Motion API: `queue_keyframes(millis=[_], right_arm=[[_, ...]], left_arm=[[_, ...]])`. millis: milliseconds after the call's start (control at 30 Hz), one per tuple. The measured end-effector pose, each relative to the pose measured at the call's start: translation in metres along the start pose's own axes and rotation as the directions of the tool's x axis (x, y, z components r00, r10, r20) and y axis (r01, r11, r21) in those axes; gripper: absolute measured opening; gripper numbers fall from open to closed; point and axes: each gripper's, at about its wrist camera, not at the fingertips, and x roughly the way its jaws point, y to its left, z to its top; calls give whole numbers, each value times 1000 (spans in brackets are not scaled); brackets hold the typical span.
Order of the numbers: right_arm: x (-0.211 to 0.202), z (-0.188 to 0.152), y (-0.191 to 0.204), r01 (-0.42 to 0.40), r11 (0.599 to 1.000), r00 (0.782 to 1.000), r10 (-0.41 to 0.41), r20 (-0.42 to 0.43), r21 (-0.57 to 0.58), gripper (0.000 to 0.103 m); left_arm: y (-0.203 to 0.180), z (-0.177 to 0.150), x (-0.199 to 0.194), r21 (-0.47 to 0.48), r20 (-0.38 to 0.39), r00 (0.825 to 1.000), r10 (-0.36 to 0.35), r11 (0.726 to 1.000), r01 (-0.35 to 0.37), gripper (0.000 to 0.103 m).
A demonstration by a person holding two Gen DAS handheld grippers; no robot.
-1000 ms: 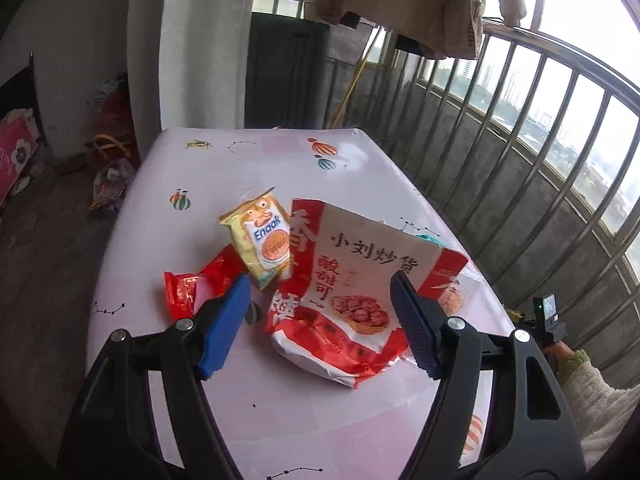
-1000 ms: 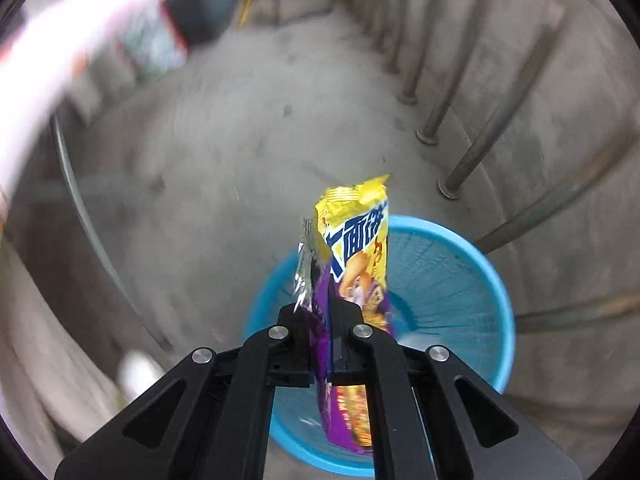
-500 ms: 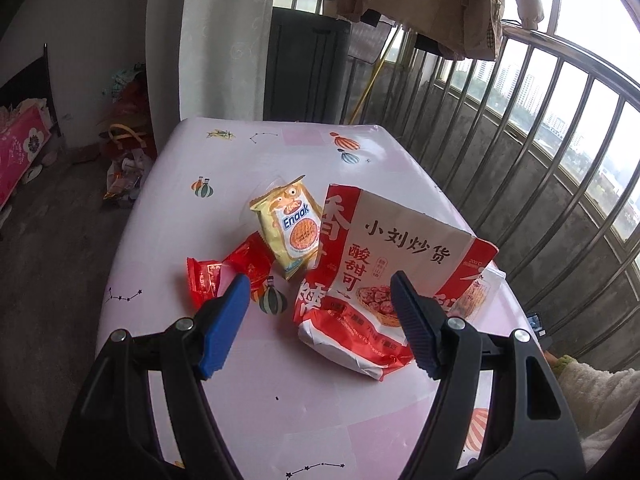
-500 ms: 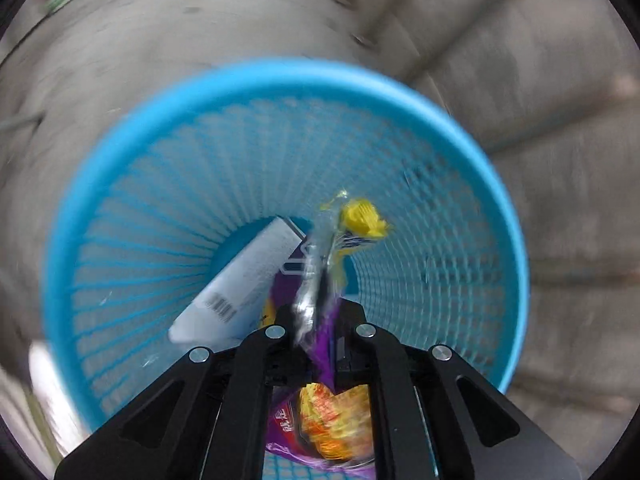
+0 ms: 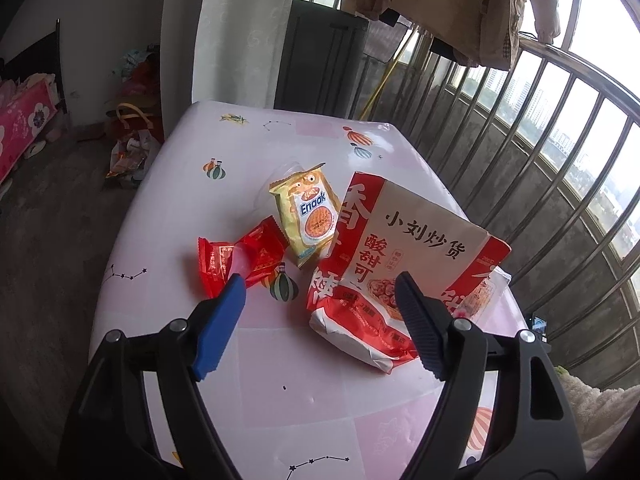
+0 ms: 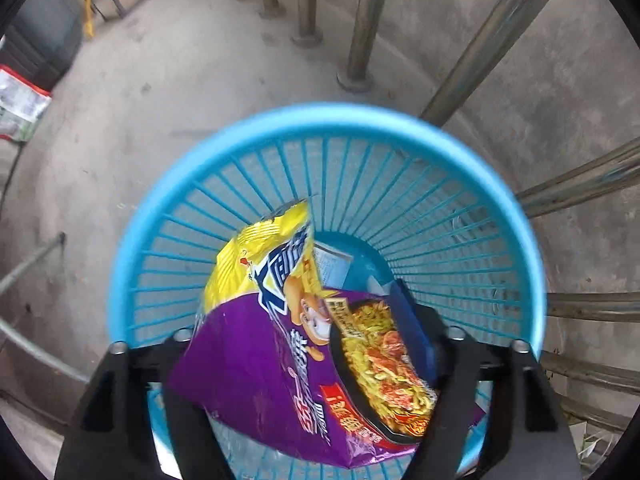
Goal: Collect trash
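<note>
My right claw [image 6: 304, 332] points straight down over the blue basket [image 6: 520, 216] on the concrete floor beside the railing; its jaws have just been opening and now stand wide. The purple-and-yellow noodle packet [image 6: 280, 344] lies loose between them, above the basket's mouth, and I cannot tell for sure whether it still brushes a pad. A white carton [image 6: 334, 264] lies at the bottom of the basket, behind the packet.

My left claw [image 5: 320, 308] hangs over the pink counter [image 5: 280, 392], jaws spread and holding nothing. Taking the big red-and-white snack bag [image 5: 404, 256] as landmark: it sits on the counter just past my dark finger; the yellow Enaak packet [image 5: 308, 216] leans at its left edge, and the red wrapper [image 5: 240, 260] lies farther left, just beyond my blue-padded finger. A beige coat [image 5: 448, 8] hangs over the railing behind the bag.
</note>
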Motion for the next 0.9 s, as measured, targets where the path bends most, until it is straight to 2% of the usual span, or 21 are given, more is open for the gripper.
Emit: queue_keyframes(millis=[133, 200, 300, 433, 600, 667, 833, 900], right_arm=[[-43, -14, -11, -28, 999, 995, 24, 97, 37, 75], [-66, -24, -15, -49, 996, 985, 36, 168, 75, 75], [-112, -34, -20, -106, 983, 949, 55, 310, 149, 75], [-161, -43, -17, -161, 970, 894, 67, 443, 180, 75], [-231, -58, 12, -221, 968, 812, 117, 572, 116, 75], [-255, -66, 26, -232, 969, 792, 138, 595, 85, 75], [-312, -102, 81, -260, 962, 749, 252, 613, -78, 75], [-338, -117, 105, -275, 950, 725, 308, 616, -151, 75]], left_arm=[[3, -2, 1, -6, 5, 1000, -22, 1000, 22, 74], [3, -4, 1, -5, 7, 999, -36, 999, 36, 74], [2, -6, -1, 6, 18, 998, -58, 998, 58, 77], [0, -10, -6, 23, 32, 995, -92, 996, 91, 78], [-1, -17, -15, 42, 63, 989, -135, 990, 133, 79], [0, -21, -18, 47, 75, 986, -150, 988, 147, 79], [0, -33, -14, 59, 75, 983, -167, 985, 163, 82], [0, -36, -11, 70, 68, 983, -171, 984, 166, 82]])
